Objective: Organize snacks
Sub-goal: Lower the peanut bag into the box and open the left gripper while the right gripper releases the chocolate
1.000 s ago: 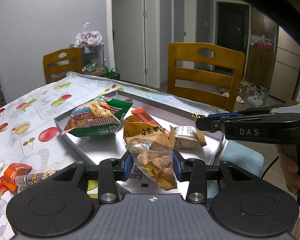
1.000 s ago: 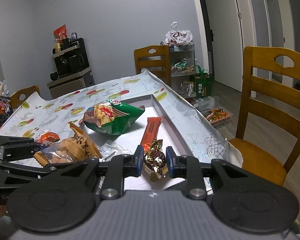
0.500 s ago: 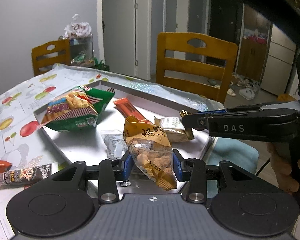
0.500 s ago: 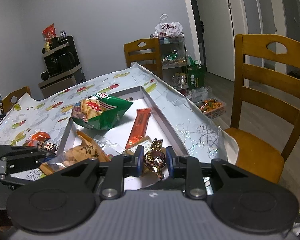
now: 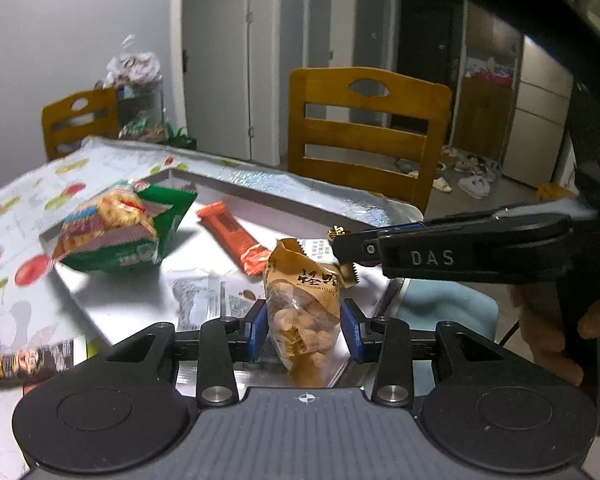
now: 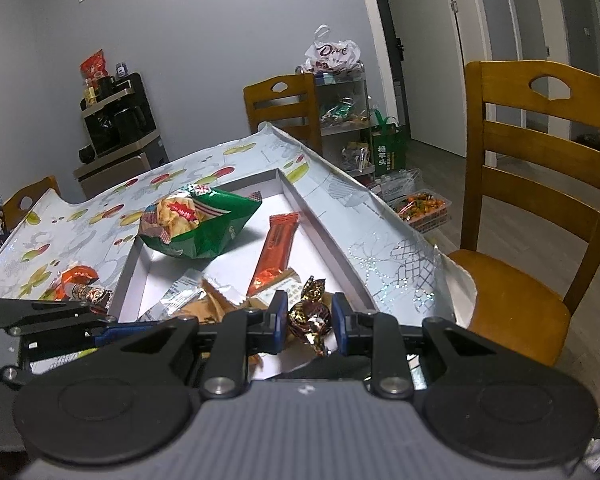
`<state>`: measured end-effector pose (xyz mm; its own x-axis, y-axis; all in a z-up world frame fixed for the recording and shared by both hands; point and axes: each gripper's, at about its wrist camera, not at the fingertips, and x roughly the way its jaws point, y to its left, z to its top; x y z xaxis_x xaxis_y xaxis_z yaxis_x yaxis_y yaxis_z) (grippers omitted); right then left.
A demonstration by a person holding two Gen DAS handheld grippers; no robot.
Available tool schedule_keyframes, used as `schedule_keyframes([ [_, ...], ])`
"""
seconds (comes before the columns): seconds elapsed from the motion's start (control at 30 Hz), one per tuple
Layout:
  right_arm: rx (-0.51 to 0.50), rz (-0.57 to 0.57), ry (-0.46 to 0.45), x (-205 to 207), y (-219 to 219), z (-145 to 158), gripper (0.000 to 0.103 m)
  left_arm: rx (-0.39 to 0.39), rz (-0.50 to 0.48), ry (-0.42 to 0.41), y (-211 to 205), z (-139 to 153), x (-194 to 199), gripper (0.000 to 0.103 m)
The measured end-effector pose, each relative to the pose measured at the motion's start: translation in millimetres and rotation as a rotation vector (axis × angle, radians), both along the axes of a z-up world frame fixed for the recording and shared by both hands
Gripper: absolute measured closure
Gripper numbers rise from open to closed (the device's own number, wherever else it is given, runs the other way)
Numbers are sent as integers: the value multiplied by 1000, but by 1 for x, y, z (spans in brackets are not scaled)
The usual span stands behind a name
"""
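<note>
My left gripper is shut on a tan bag of nut snacks, held over the near end of a shallow white tray. My right gripper is shut on a gold-brown wrapped candy above the tray's near right corner; it shows from the side in the left wrist view. In the tray lie a green chips bag, an orange bar, a clear sachet and a small beige packet.
A fruit-print cloth covers the table. An orange-capped tube lies left of the tray. Wooden chairs stand to the right and at the far end. A snack rack stands behind.
Both grippers have moved nearer over the tray's near end while holding their snacks. The tan bag now stands more upright in the left jaws.
</note>
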<state>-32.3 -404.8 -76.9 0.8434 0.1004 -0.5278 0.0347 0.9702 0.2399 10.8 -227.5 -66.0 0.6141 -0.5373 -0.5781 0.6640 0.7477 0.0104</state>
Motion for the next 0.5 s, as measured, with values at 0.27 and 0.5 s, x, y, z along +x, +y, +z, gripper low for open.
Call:
schedule_keyframes([
  [0.27,-3,-6,5,-1,3,0,80,16,6,4,-3,-6,4,62],
  [0.5,4,-11,4,-2,3,2,80,14,14,9,1,-3,3,61],
])
